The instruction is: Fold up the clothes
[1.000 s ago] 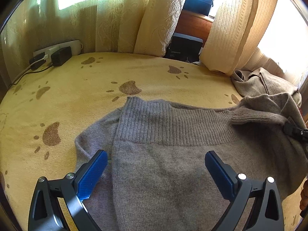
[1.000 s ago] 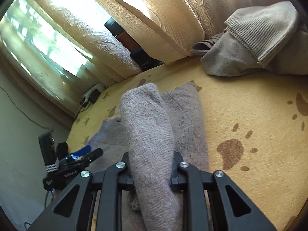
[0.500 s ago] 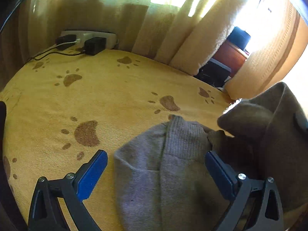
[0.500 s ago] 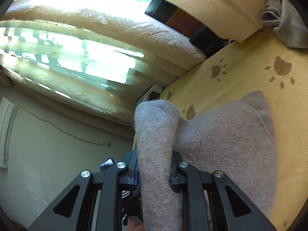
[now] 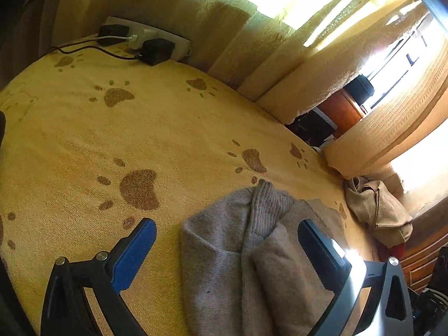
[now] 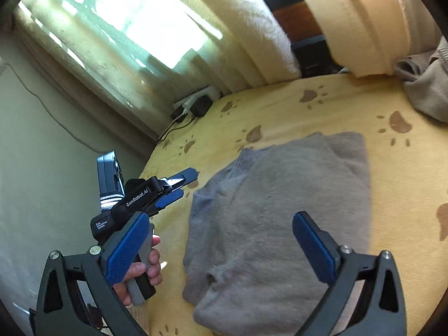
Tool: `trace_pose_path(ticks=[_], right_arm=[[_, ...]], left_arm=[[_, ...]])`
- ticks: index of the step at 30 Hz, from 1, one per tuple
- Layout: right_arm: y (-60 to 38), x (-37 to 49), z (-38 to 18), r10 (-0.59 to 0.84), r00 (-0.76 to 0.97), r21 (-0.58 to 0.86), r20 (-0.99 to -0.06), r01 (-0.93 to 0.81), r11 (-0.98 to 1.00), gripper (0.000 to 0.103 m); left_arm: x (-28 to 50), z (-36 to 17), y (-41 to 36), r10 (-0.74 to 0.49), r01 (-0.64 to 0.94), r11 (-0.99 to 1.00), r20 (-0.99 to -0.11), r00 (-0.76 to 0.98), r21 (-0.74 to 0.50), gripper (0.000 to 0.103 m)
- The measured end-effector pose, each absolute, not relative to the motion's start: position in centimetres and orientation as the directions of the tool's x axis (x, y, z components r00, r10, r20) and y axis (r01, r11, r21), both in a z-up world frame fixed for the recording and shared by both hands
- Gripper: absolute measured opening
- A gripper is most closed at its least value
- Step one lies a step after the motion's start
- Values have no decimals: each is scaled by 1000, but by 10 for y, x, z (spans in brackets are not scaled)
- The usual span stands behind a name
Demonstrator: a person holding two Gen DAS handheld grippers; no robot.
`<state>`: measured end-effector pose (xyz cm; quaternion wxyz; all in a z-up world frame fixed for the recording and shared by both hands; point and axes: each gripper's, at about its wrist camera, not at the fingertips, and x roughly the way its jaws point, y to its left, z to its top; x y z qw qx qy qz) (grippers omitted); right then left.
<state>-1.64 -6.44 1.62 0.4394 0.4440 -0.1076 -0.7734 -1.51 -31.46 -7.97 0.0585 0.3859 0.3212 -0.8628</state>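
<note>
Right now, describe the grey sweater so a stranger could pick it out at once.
Find the yellow blanket with brown paw prints that covers the bed by the curtained window. The grey sweater lies folded on it, near the front edge, between the two open grippers. Unlike the beige clothes bunched at the far corner by the curtain, it is grey and laid flat.

My left gripper (image 6: 179,187) is black, stamped "GenRobot.AI", with blue pads (image 5: 134,252), silver screws, grey handle.
</note>
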Motion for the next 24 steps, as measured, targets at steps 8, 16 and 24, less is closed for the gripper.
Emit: trace_pose_path(ticks=[8, 16, 24], right_arm=[[10, 33, -2, -500, -519, 97, -693, 621, -778, 103], [20, 100, -15, -429, -663, -315, -613, 703, -637, 103], [-7, 117, -28, -465, -648, -421, -603, 754, -504, 103]], left_arm=[[-18, -80, -275, 338, 234, -766, -685, -645, -598, 103], [41, -89, -225, 554, 134, -674, -618, -557, -726, 103], [75, -76, -208, 610, 125, -597, -550, -571, -792, 103]])
